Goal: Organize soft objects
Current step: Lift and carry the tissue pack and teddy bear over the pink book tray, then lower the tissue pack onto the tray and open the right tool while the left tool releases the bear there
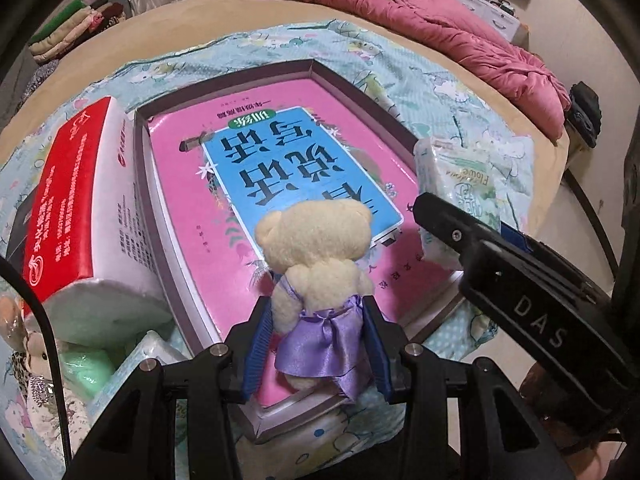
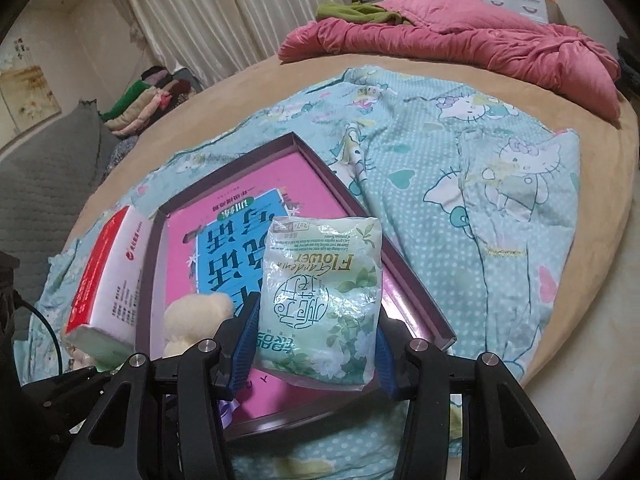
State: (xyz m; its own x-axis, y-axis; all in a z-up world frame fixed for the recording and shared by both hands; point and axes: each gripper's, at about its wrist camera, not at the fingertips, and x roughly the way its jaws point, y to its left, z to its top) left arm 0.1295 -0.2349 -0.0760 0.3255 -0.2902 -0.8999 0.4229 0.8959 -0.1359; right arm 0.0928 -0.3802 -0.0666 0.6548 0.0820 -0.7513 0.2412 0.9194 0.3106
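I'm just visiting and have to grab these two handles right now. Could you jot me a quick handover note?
Left gripper: shut on the teddy bear, held over the shallow box.
Right gripper: shut on the tissue pack, also over the box.
The box holds only a pink book. A red-and-white tissue pack lies beside it; more soft items wait at the left.
Done: both items picked up.
Left: probably set them down, then sort the rest.
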